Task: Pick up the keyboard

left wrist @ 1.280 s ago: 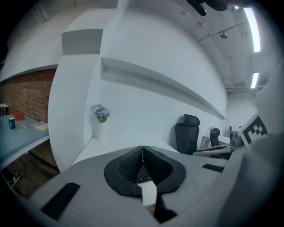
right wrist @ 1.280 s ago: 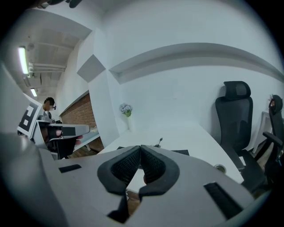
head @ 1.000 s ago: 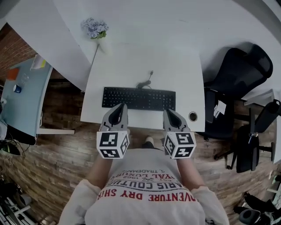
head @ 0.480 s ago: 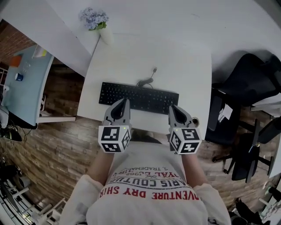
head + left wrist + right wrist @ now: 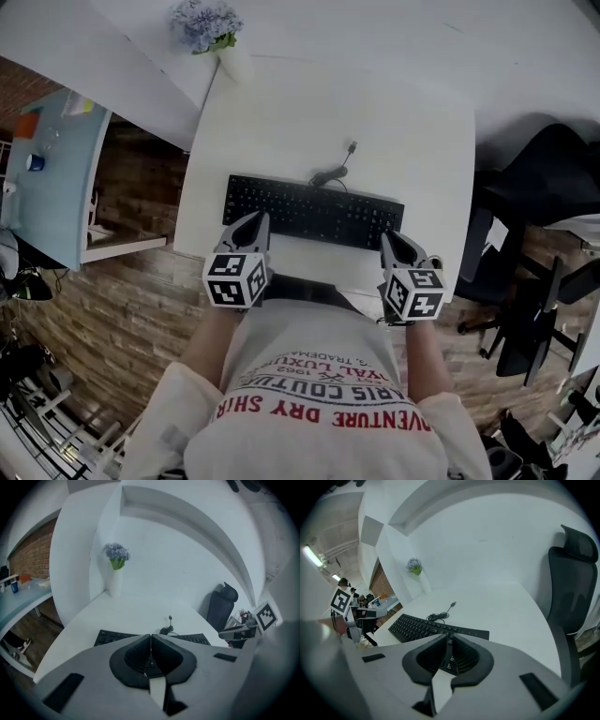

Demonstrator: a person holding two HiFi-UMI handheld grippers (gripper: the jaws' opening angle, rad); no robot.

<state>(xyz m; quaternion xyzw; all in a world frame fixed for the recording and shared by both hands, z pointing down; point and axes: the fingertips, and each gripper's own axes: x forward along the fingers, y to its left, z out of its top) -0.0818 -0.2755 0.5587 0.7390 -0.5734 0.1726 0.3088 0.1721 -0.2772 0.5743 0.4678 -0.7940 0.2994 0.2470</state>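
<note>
So, over the last second both hands came down and in. A second earlier the left gripper and right gripper hung higher, nearer the person. By this frame they sat low at the near edge of the counter, one at each end of the keyboard, pointing down and away from the person. The keyboard hadn't shifted on the counter: flat, keys up, cable looped behind it. My read: approach nearly done, grasp not started.

Both pairs of fingers were closed, tip to tip, with nothing between them. The left gripper view showed the dark pads meeting on the centre line. The right gripper view showed the same for its fingers. They would have had to open before any pinch on the keyboard.

In the head view the left tips sat at the keyboard's near-left corner and the right tips over its near-right corner. In each gripper view the keyboard lay just ahead of and below the closed tips, running across the frame. No view confirmed contact; it looked just short of touching.
</note>
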